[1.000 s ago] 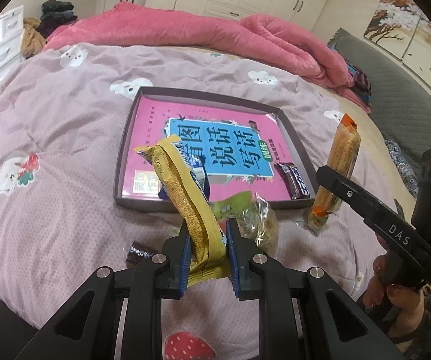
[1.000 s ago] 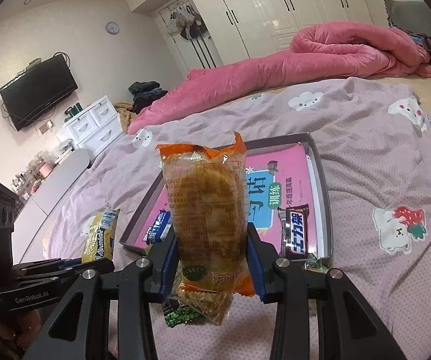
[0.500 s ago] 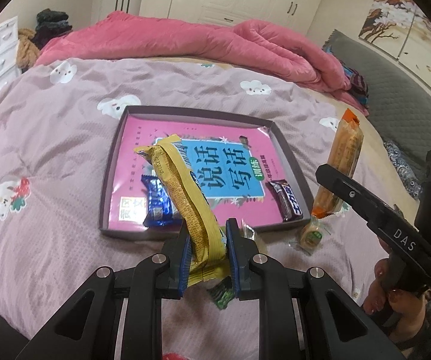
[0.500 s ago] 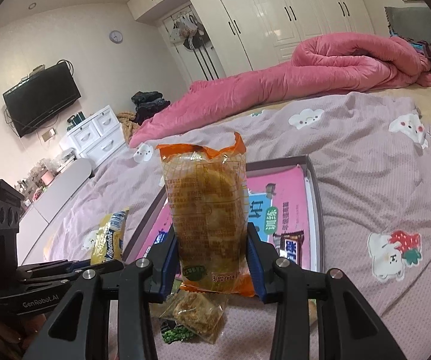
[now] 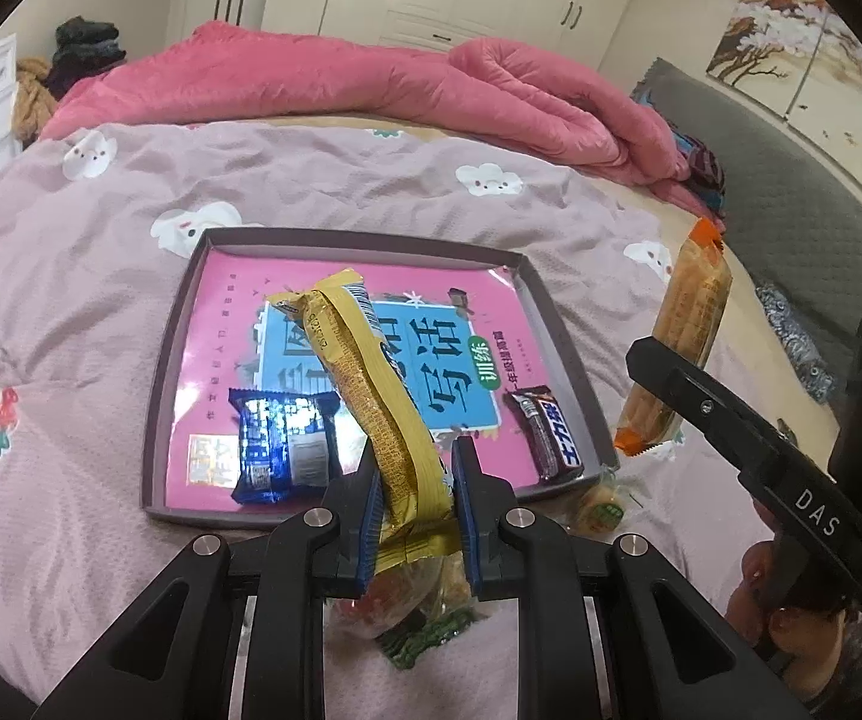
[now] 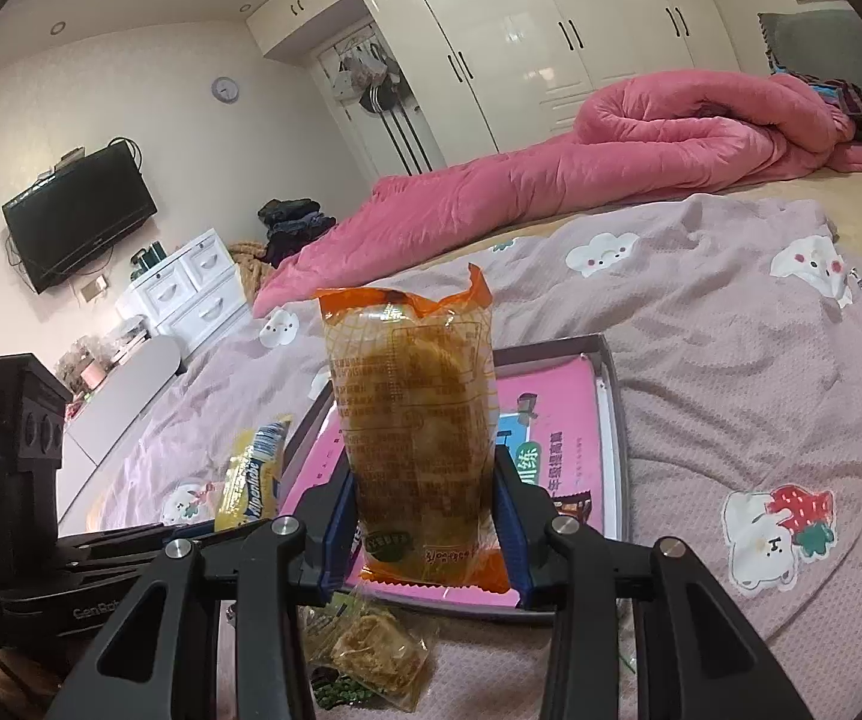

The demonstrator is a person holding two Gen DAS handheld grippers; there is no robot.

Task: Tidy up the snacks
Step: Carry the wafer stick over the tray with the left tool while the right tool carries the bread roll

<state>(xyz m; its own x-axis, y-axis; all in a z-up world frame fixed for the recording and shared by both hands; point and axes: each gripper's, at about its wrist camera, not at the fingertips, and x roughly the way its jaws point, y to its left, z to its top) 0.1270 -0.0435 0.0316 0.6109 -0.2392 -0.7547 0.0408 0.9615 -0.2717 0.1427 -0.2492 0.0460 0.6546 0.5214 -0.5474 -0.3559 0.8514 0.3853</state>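
My left gripper point(image 5: 414, 495) is shut on a long yellow snack packet point(image 5: 365, 384) that stands up over the near edge of the grey tray point(image 5: 158, 384). The tray has a pink and blue printed bottom and holds a blue wrapped snack point(image 5: 284, 450) and a dark chocolate bar point(image 5: 545, 432). My right gripper point(image 6: 425, 516) is shut on an orange-edged clear packet of biscuits point(image 6: 416, 420), upright, above the tray's near corner point(image 6: 611, 402). That packet point(image 5: 680, 354) shows right of the tray in the left wrist view. The yellow packet point(image 6: 251, 474) shows left in the right wrist view.
Small loose snacks lie on the lilac bedspread point(image 5: 71, 300) just short of the tray: a clear one with a brown cake point(image 6: 371, 654), a green one point(image 5: 425, 636) and a round pale one point(image 5: 602, 507). A rolled pink duvet point(image 5: 371, 84) lies beyond the tray. A person's hand point(image 5: 791, 612) holds the right gripper.
The left gripper has moved forward with the yellow packet, so the tray's near edge is closer beneath it. The blue snack has come into full view. The right gripper holds nearly steady.
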